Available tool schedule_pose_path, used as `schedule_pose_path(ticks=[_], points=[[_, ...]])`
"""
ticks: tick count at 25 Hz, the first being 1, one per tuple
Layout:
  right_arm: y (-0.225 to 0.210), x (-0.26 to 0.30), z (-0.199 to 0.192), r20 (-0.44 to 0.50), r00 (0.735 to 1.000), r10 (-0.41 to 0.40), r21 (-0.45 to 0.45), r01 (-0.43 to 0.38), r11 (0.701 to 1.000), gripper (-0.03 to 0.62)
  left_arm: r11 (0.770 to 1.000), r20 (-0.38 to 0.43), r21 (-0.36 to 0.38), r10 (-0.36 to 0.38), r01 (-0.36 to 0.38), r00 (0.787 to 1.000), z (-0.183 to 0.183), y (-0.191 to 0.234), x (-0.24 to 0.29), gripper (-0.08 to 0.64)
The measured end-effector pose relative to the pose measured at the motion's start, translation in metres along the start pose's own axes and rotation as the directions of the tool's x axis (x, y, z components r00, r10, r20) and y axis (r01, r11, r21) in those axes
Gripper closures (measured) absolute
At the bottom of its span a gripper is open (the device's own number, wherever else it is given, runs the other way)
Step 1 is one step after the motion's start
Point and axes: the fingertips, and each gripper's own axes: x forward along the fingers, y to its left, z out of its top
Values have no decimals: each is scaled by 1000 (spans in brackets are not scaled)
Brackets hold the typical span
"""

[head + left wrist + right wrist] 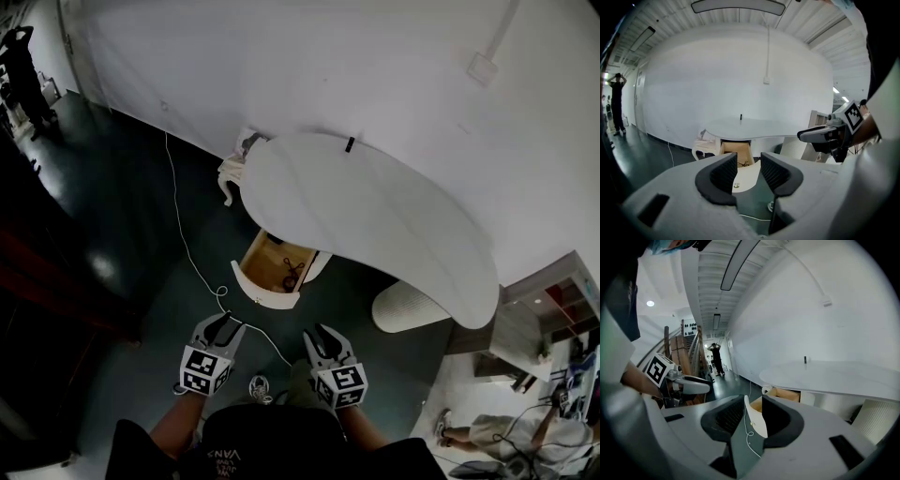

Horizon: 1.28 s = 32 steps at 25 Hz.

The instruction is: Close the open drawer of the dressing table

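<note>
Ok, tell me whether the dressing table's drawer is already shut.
No: in the head view the drawer stands pulled out from under the dressing table top, with its wooden inside showing.

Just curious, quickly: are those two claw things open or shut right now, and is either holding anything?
The left gripper: open, holding nothing.
The right gripper: open, holding nothing.

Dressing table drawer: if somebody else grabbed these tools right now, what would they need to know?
Left hand-held gripper: open, empty, touching nothing.
Right hand-held gripper: open, empty.
White-fronted wooden drawer stands pulled out under the curved white dressing table, ahead of both grippers.
Done: nothing yet.
Left: reach the drawer front, push it shut.
</note>
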Motion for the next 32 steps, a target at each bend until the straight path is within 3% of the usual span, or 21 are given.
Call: schedule_pose_path(ticks=[8, 15, 24, 32], points=[[-26, 35, -6, -54, 995, 88, -30, -90, 996, 489, 998, -46, 4, 56, -56, 997, -27, 27, 47, 409], [-35, 55, -13, -133, 974, 183, -29, -188, 982, 488, 995, -105, -20, 95, -97, 990, -51, 43, 90, 393], [-46, 89, -23, -167, 964, 208, -19, -214, 977, 488, 995, -222, -50, 70, -83, 973, -98, 60, 131, 392], [-52, 109, -43, -216, 948, 235, -8, -243, 970, 488, 994, -255, -83, 48, -72, 966, -113, 61, 161, 393]])
